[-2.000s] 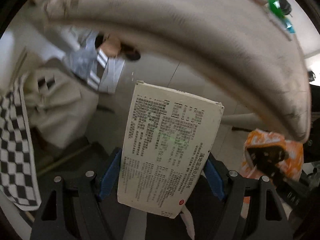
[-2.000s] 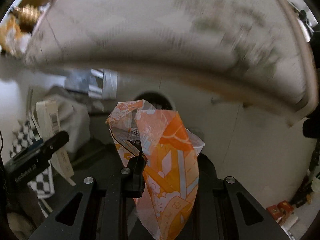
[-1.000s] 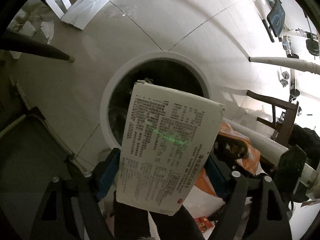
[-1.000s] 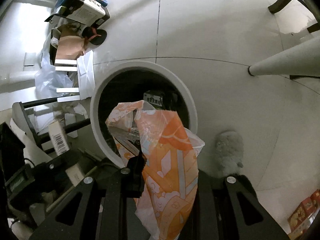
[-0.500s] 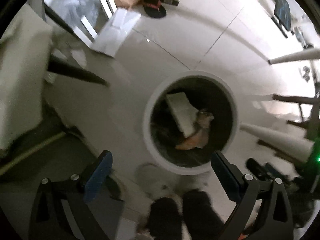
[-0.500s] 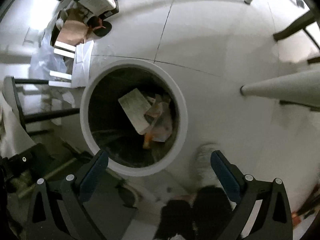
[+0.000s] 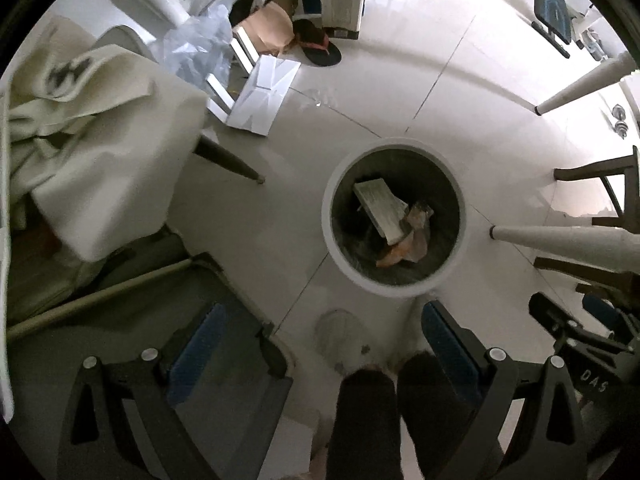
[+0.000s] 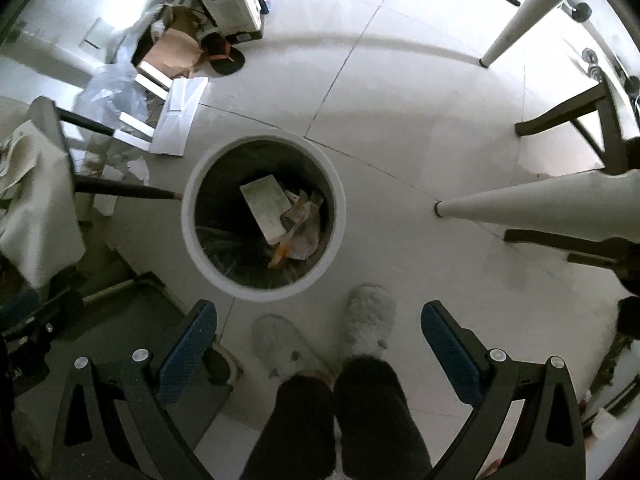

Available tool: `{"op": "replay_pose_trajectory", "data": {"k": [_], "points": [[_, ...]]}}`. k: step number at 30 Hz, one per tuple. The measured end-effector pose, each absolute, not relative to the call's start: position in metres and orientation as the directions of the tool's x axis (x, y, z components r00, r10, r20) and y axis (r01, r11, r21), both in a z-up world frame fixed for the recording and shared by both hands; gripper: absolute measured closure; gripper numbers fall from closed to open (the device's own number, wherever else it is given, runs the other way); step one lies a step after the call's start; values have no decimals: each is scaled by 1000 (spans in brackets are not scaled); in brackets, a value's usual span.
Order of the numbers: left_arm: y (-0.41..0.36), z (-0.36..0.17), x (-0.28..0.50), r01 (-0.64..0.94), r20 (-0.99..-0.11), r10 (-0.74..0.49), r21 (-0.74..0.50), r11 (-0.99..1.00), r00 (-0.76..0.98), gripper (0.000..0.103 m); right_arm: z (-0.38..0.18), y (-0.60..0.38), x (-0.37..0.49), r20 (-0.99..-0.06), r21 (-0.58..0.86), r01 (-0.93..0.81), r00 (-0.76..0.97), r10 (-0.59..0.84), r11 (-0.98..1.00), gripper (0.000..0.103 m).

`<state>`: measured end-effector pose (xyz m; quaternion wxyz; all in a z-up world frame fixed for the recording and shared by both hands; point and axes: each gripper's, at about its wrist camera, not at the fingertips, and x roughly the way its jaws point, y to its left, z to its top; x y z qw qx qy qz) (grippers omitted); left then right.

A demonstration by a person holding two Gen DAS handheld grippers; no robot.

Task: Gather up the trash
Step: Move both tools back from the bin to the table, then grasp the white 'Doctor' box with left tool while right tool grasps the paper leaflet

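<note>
We hold both hand-held grippers, left (image 7: 316,344) and right (image 8: 318,340), spread apart and empty above the bin (image 8: 192,236). Box (image 8: 266,206) and wrapper (image 8: 302,232) lie inside it. Next, we should seek remaining trash.

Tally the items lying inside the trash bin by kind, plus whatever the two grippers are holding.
White printed box in the bin: 1
Orange crumpled wrapper in the bin: 1
Items held by the left gripper, jaws open: 0
Items held by the right gripper, jaws open: 0
Total: 2
</note>
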<state>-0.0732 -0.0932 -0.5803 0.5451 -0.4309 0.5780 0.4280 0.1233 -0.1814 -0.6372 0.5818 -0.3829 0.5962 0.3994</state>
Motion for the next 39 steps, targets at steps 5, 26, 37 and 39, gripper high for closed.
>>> {"op": "replay_pose_trajectory", "data": {"k": [5, 26, 37, 39], "points": [[-107, -512, -83, -969, -999, -10, 31, 244, -35, 3, -562, -191, 115, -999, 40, -927, -27, 38, 373, 0], [-60, -296, 2, -965, -971, 240, 73, 253, -10, 3, -282, -137, 215, -976, 108, -885, -9, 216, 454, 0], [58, -328, 155, -915, -961, 272, 145, 376, -41, 3, -316, 11, 367, -990, -139, -986, 140, 8, 98, 0], [75, -346, 174, -915, -971, 234, 138, 378, -50, 3, -333, 31, 383, -986, -163, -987, 163, -32, 3, 0]]}}
